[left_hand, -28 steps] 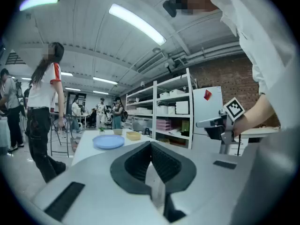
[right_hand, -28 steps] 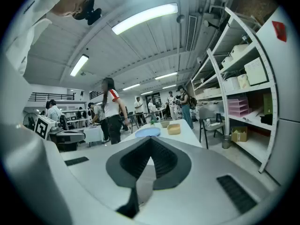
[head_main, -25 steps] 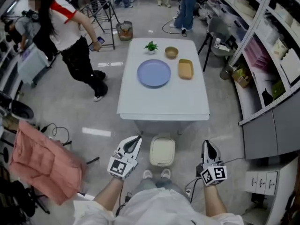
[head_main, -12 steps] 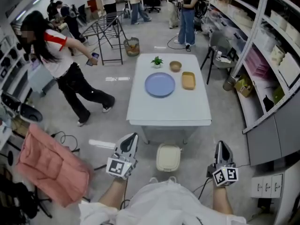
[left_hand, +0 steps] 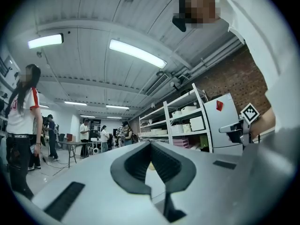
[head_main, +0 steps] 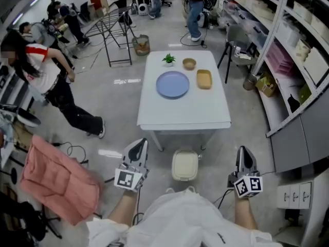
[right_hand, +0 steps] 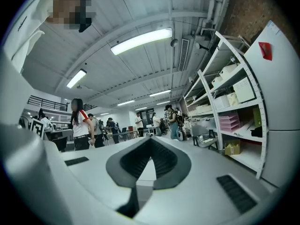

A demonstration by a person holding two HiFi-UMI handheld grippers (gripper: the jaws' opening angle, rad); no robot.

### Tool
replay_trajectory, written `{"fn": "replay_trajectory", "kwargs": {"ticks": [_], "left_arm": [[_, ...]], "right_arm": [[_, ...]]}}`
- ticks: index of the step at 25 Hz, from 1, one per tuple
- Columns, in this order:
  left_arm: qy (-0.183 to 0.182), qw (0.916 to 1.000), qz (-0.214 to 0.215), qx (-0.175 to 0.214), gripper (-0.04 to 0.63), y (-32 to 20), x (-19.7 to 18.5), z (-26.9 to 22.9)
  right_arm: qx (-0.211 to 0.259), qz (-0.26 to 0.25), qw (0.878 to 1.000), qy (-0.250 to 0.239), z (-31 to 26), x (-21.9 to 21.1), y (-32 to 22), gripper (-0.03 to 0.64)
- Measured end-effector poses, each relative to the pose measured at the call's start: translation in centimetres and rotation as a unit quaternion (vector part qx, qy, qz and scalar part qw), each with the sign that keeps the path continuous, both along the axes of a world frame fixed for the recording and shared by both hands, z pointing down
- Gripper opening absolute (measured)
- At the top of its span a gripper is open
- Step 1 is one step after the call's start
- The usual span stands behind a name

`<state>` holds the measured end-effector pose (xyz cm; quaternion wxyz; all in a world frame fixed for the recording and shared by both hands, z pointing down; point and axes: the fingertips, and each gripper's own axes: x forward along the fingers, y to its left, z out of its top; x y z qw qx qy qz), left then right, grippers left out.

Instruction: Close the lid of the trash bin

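Two grippers, the left gripper [head_main: 138, 147] and the right gripper [head_main: 243, 153], are held level with jaws pressed together on nothing, since the lid [head_main: 184, 163] of the one trash bin [head_main: 185, 177] between them is judged already flat, while beyond their tips one table [head_main: 185, 112] is set with one plate [head_main: 172, 84], one bowl [head_main: 189, 63], one tray [head_main: 204, 79] and one plant [head_main: 168, 59]

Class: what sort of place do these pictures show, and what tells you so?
Most likely a workshop or lab: long storage shelves along one side, strip lights overhead, several people standing about.

bright, even light from ceiling tube lamps [left_hand: 137, 53]; floor [head_main: 115, 81] shows glare; gripper views bulge, dark at corners.
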<state>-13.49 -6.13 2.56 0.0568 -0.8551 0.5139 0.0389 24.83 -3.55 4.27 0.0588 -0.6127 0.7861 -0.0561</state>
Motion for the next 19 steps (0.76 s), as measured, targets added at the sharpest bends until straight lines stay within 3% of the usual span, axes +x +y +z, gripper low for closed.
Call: {"fn": "replay_trajectory", "kwargs": {"ticks": [19], "left_arm": [[0.008, 0.9999, 0.009, 0.003, 0.025, -1.8, 1.9, 0.6]], "right_arm": [[-0.002, -0.013, 1.0, -0.001, 0.8, -0.3, -2.7, 0.017]]}}
